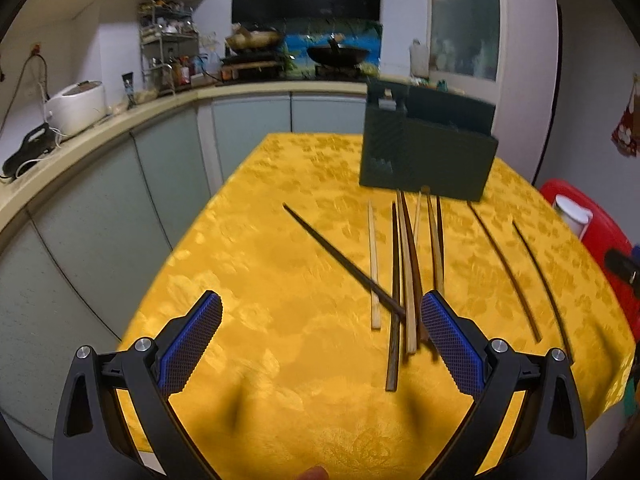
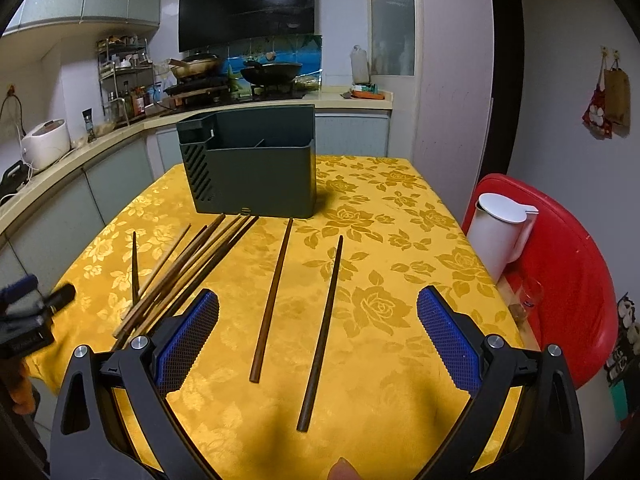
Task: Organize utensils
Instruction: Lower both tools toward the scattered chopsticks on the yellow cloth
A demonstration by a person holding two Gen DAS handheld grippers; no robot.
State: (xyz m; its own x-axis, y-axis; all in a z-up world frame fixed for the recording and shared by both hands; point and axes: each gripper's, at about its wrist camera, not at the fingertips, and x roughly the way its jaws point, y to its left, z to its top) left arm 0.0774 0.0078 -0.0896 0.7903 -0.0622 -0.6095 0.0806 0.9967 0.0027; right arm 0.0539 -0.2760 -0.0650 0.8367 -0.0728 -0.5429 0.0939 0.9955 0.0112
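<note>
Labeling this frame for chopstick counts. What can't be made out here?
- Utensil holder interior: right wrist view shows only the rim and a divider; its front wall hides the inside. Left wrist view blurs the holder.
- Chopstick pile: sticks overlap, the right pad of the left gripper covers their near ends; the count is uncertain.
- Left gripper in right wrist view: blurred, cut by the left edge.
- Right gripper: open over two separate chopsticks.

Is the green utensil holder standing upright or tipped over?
Upright. The utensil holder stands flat on the yellow tablecloth, open top facing up, compartments visible.
</note>
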